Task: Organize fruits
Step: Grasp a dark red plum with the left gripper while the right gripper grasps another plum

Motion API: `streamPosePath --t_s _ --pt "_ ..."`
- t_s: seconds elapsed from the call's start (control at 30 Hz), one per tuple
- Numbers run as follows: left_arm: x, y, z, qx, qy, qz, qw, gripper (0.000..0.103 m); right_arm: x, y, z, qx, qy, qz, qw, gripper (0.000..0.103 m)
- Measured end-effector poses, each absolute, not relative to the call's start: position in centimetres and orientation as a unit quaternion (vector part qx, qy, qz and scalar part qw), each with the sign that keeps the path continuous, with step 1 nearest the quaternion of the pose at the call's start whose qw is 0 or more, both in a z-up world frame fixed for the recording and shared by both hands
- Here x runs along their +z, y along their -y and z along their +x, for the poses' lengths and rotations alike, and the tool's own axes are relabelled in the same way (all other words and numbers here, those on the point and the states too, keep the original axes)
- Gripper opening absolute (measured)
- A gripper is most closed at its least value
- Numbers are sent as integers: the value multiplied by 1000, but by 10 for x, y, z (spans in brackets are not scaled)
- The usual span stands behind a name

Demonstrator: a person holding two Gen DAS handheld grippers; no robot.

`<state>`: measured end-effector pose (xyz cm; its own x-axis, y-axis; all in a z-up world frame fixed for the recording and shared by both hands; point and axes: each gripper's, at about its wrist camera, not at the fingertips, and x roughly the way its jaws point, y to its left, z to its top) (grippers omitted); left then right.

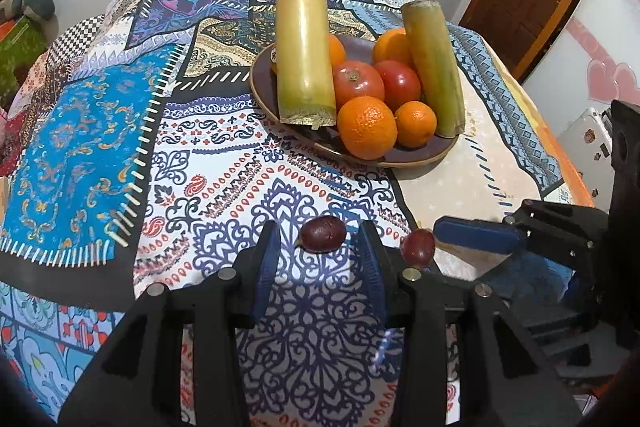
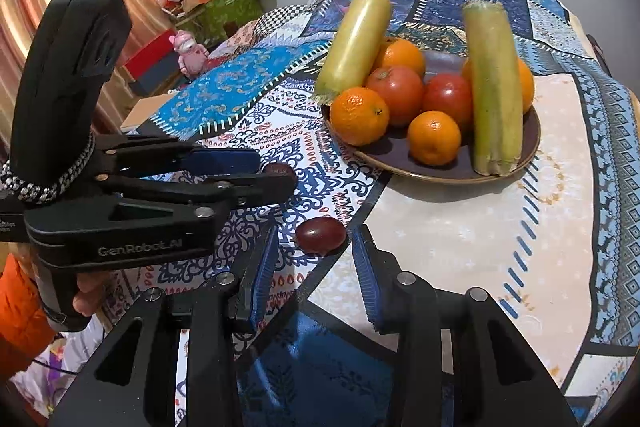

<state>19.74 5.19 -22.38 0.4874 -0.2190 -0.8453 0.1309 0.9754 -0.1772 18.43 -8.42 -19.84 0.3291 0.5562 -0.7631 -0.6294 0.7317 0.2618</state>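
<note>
Left wrist view: your left gripper (image 1: 318,247) sits w/ jaws apart, straddling 1 dark red oval grape (image 1: 323,233) on the patterned tablecloth (image 1: 80,155). Right gripper (image 2: 316,247) likewise brackets grape no. 2 (image 2: 321,235), not clamped. Centre each, lower, squeeze gently; they'll roll.

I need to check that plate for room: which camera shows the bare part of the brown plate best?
The right wrist view: the brown plate shows bare dark surface around the front small orange and its near rim unbroken. In the left wrist view the plate is crowded; only a near strip and back patch show.
</note>
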Motion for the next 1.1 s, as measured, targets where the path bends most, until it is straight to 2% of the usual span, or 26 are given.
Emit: streamPosePath --t_s 0.17,0.23,0.43,1.1 --pt "-226 -47 200 -99 -490 -29 866 39 -203 81 184 370 -452 -47 810 34" --pt "-226 -45 199 -96 -487 -20 868 29 -203 81 184 371 -449 -47 811 32" --pt "-225 -42 197 -94 -484 -6 870 23 -202 83 185 374 -446 -44 812 28" --pt "-169 -39 203 -107 -432 -40 894 22 -163 128 196 329 -396 -18 857 27"
